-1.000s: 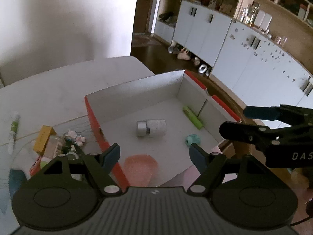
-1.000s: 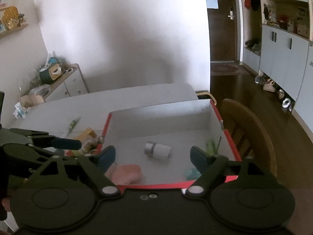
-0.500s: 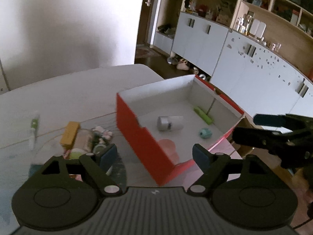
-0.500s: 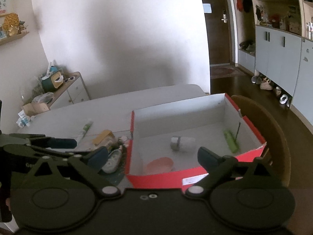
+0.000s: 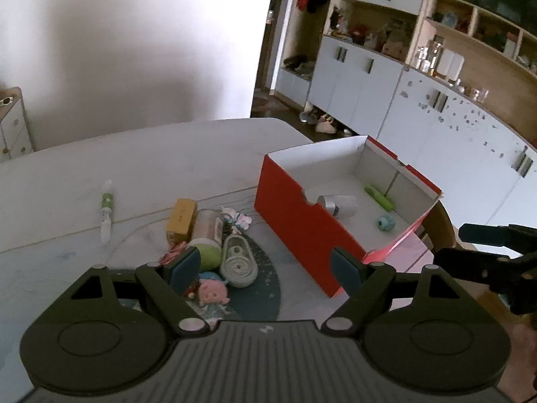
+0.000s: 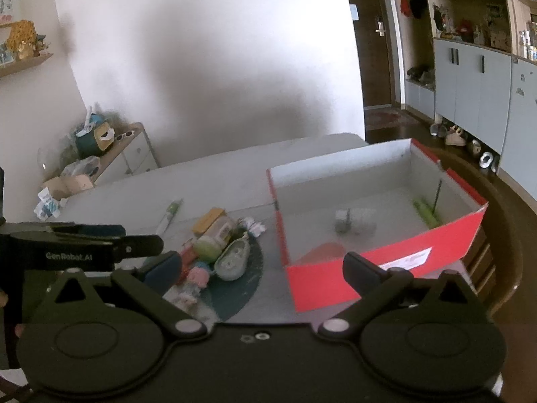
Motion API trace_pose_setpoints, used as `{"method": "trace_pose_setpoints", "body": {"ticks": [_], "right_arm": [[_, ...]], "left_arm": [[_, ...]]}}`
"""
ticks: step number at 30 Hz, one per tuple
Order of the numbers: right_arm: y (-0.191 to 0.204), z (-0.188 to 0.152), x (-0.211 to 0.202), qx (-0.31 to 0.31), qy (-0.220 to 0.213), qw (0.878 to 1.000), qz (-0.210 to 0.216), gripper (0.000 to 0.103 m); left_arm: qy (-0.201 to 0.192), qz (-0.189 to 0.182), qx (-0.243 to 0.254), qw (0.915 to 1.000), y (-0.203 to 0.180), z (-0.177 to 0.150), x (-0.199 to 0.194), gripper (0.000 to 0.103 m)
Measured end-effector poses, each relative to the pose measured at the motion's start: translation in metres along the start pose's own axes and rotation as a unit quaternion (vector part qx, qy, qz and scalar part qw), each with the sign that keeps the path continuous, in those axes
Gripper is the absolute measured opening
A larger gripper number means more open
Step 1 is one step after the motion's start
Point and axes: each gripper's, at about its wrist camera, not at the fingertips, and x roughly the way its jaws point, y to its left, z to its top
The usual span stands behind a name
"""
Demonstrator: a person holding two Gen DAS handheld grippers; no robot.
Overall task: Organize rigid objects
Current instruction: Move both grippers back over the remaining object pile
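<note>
A red box with a white inside stands on the right of the table and holds a silver-capped cylinder, a green tube and a small teal item. To its left lies a pile: a yellow box, a green-lidded jar, a small grey shoe and a pink doll. My left gripper hovers open over the pile's near side, empty. My right gripper is above the gap between the shoe and the box, its jaws opening with nothing between them.
A green-and-white pen lies alone on the table's left. A dark round mat sits under the pile. A wooden chair stands close behind the box's right side. A low cabinet with clutter stands beyond the table's far left.
Both grippers have pulled back and to the left, away from the box's inside. The pile now lies ahead of them and the box sits to the right. The right jaws have widened.
</note>
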Motion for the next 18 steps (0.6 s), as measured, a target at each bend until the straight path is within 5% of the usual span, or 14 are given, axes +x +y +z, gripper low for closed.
{"method": "trace_pose_setpoints", "body": {"ticks": [18], "right_arm": [[0.058, -0.035, 0.048, -0.095, 0.057, 0.993, 0.034, 0.100]], "left_arm": [[0.049, 0.034, -0.045, 0.9972, 0.069, -0.041, 0.028, 0.084]]}}
